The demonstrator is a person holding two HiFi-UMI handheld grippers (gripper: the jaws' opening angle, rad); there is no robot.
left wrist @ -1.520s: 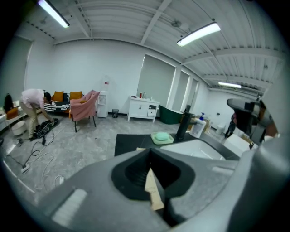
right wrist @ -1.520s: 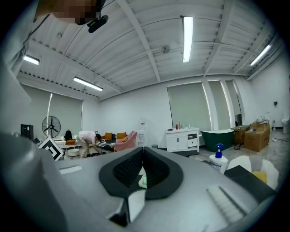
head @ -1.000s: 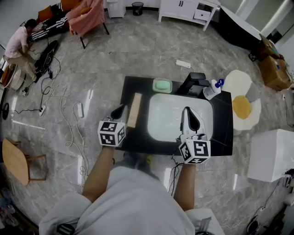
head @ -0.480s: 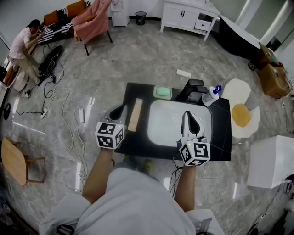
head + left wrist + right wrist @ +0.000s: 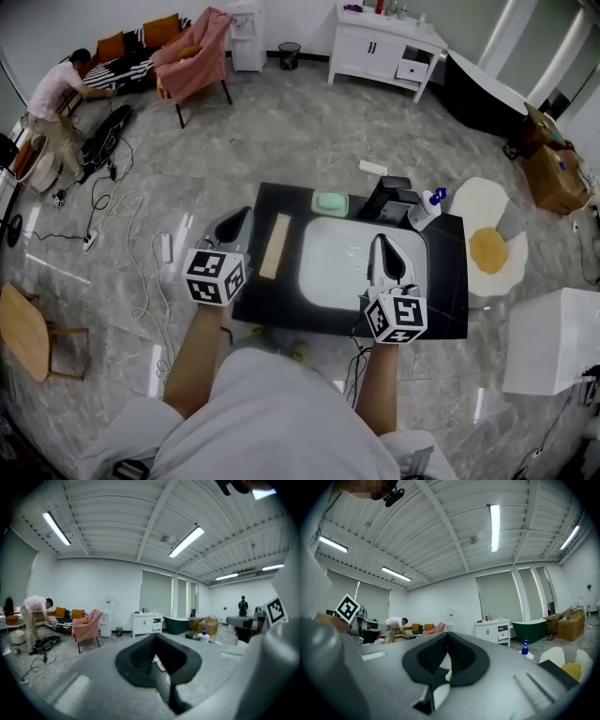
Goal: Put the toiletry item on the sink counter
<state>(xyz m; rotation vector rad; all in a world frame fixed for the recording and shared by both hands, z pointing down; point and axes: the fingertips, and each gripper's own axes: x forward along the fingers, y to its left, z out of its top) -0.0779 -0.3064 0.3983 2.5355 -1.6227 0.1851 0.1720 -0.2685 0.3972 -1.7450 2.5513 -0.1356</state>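
A white spray bottle with a blue top (image 5: pixel 424 208) stands at the back right corner of the black sink counter (image 5: pixel 448 281), beside the black faucet (image 5: pixel 386 195). A green soap dish (image 5: pixel 330 202) sits behind the white basin (image 5: pixel 333 258). My right gripper (image 5: pixel 382 246) hovers over the basin's right side, shut and empty. My left gripper (image 5: pixel 232 225) is just off the counter's left edge, shut with nothing in it. The bottle (image 5: pixel 203 634) shows small beyond the left gripper (image 5: pixel 154 638). It (image 5: pixel 526 648) also shows to the right of the right gripper (image 5: pixel 448 636).
A light wooden board (image 5: pixel 276 246) lies on the counter left of the basin. A white box (image 5: pixel 553 339) stands on the floor to the right, and an egg-shaped rug (image 5: pixel 492 234) beside the counter. Cables (image 5: pixel 131 239) trail on the floor to the left. A person (image 5: pixel 61 98) crouches far left.
The view has tilted up a little. My left gripper has drifted left, from over the counter's edge to just off it. Both grippers stay shut and empty.
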